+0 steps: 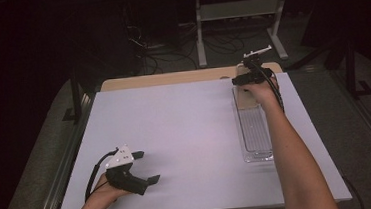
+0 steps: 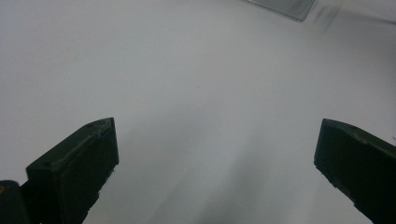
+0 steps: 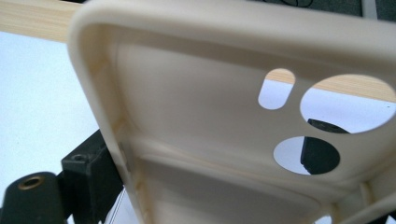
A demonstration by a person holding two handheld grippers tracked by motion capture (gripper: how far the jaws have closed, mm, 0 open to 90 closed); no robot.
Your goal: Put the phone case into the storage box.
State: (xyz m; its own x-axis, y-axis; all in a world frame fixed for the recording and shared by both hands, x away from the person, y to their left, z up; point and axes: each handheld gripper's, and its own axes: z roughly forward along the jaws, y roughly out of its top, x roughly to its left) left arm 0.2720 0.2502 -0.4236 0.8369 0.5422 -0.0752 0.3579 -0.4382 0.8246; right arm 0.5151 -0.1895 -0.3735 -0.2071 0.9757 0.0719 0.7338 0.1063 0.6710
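The right gripper (image 1: 249, 75) grips a cream phone case (image 3: 210, 116) between its jaws, above the far end of the clear tray (image 1: 254, 129). The left gripper (image 1: 146, 167) – jaws spread wide, holding nothing – sits well left of the tray, at its near end.

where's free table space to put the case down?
Widest bare patch: the white table between the left gripper and the clear tray, running to the far edge. Some bare room also near the front edge, right of the left gripper. Crowded: the right side, where the right gripper holds the phone case over the tray's far end.
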